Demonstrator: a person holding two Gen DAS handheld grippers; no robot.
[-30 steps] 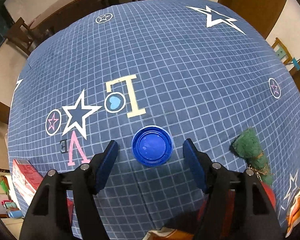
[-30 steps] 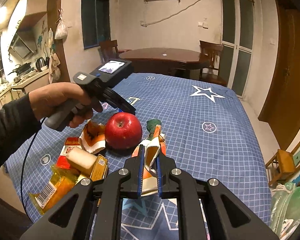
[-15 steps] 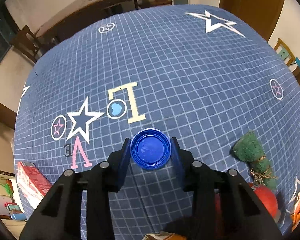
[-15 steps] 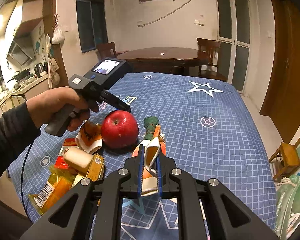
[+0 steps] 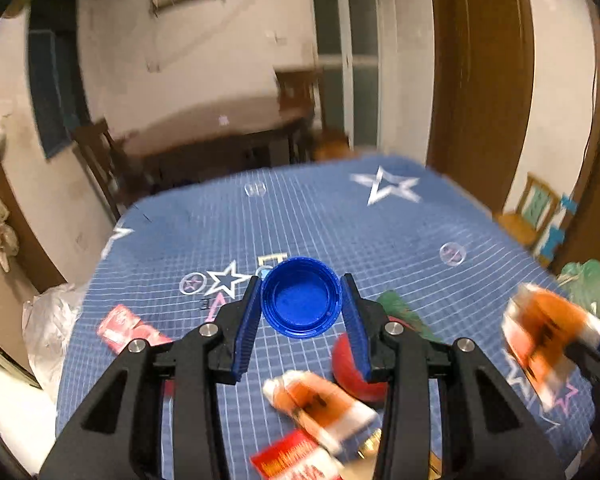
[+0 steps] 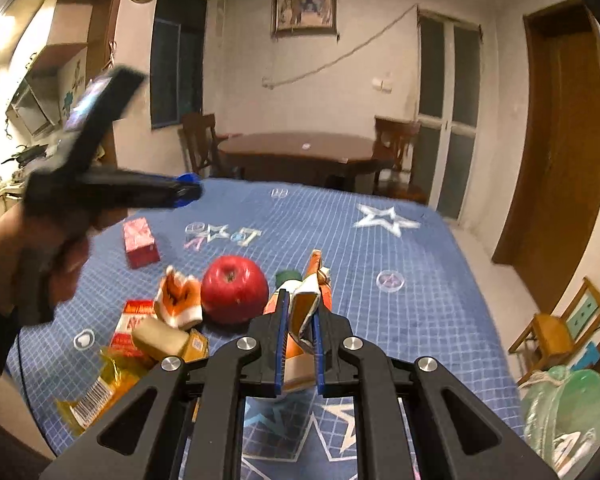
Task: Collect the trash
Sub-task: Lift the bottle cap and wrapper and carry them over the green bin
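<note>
1. The blue bottle cap [image 5: 301, 299] is round with a ribbed rim. Its hollow side faces the left wrist camera and it is lifted clear of the tablecloth, clamped at its two sides.
2. The orange-and-white wrapper [image 6: 305, 312] is crumpled and folded, standing upright, pinched in the middle – its top pokes up beside the apple.
3. A second orange-and-white wrapper [image 6: 179, 296] lies crumpled on the cloth, just left of the apple.
4. A yellow plastic packet [image 6: 96, 390] with a barcode lies flat near the table's near left edge.
5. A red carton [image 6: 140, 242] lies apart – farther back on the left.
</note>
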